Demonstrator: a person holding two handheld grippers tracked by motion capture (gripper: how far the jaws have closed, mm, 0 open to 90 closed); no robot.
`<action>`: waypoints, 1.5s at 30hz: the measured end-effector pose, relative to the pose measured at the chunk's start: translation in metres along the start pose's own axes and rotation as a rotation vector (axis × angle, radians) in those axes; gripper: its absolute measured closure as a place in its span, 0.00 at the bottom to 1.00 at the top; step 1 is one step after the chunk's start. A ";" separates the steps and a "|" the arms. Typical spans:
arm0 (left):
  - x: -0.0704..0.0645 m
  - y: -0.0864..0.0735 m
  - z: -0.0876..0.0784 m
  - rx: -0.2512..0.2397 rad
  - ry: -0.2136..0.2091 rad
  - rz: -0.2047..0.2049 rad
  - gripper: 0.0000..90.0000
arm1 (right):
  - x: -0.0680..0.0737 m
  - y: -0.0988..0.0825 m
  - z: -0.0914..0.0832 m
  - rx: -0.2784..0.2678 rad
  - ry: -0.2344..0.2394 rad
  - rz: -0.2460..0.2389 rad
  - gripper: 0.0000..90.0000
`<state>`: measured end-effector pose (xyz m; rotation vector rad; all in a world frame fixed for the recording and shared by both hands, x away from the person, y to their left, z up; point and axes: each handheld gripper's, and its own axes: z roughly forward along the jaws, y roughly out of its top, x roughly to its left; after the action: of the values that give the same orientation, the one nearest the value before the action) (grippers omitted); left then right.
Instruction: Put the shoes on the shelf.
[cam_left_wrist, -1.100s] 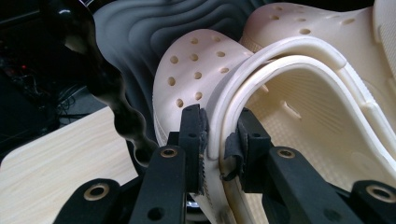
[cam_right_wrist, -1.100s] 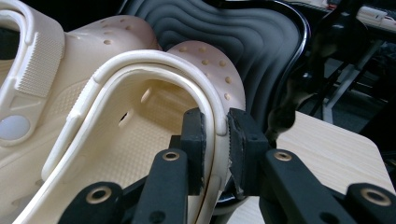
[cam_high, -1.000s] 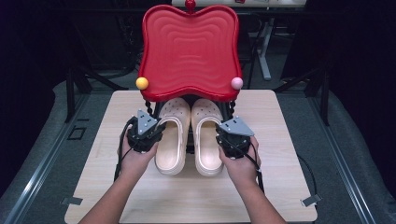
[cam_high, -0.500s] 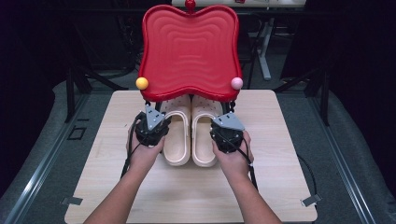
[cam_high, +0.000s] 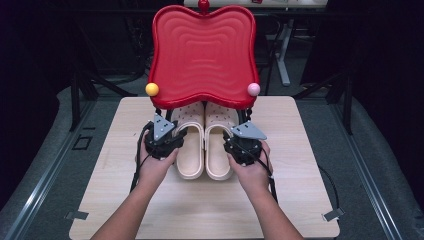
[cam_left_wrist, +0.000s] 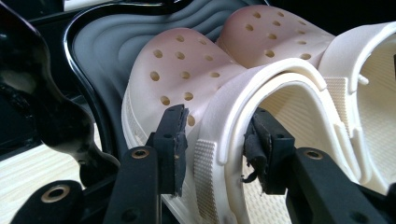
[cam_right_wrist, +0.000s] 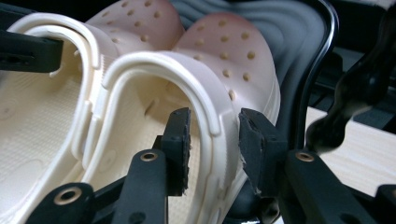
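Both clogs are sitting side by side on the table (cam_high: 300, 150), toes under red tray (cam_high: 202, 55). Left gripper (cam_left_wrist: 215, 140) & right gripper (cam_right_wrist: 212, 140) have just been opening, jaws straddling the left clog (cam_high: 190, 145) & right clog (cam_high: 218, 145) sidewalls w/o pressing. Risk: pads snagging the rims while pulling away, dragging shoes out.

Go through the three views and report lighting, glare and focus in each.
High view: table evenly lit, surroundings dark, soft sheen on the red tray. Left gripper view: clogs sharp, tinted pink under the tray, glossy black frame reflecting light. Right gripper view: near jaws slightly soft, dark blurred knob at right.
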<state>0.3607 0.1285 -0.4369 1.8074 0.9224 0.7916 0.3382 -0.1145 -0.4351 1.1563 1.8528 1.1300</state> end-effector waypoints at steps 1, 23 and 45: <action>0.000 0.000 0.000 -0.001 -0.001 0.004 0.64 | -0.001 -0.002 0.000 -0.003 0.001 0.007 0.69; 0.000 -0.002 -0.010 -0.024 -0.028 -0.039 0.51 | -0.002 -0.003 -0.015 -0.040 0.021 -0.019 0.62; -0.011 -0.042 -0.060 -0.034 -0.080 -0.082 0.65 | 0.003 -0.035 -0.067 -0.021 0.136 -0.051 0.80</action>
<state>0.2954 0.1574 -0.4549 1.7475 0.9193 0.6758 0.2675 -0.1410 -0.4400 1.0366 1.9568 1.2221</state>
